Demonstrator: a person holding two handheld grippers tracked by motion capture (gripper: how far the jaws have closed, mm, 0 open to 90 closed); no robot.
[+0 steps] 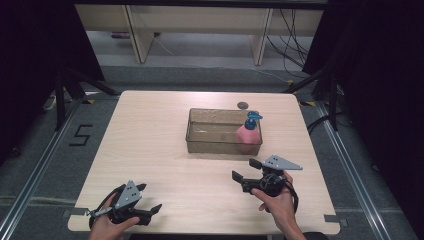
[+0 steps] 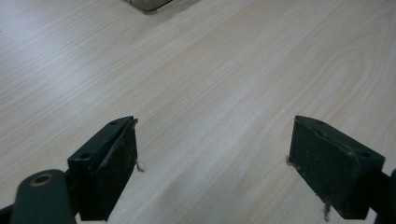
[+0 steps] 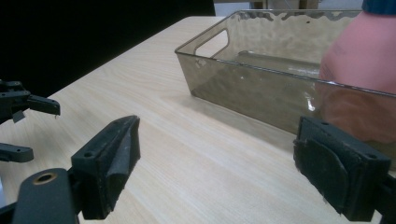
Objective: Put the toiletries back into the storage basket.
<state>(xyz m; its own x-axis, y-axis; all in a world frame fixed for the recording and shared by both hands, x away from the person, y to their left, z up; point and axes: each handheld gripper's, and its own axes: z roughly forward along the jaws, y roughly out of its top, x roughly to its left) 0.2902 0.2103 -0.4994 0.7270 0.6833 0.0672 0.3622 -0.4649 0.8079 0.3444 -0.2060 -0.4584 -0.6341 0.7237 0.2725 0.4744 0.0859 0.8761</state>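
I'm holding the right gripper [image 1: 245, 169] with jaws spread wide and nothing between them, hovering just at 6 o'clock of the smoky clear bin [image 1: 200, 135]. The pink soap bottle [image 1: 248, 136] with its blue pump is standing upright in the bin's 3 o'clock end. My left gripper [image 1: 148, 198] is sitting wide too, empty, over the table [image 1: 150, 150] at 7 o'clock.
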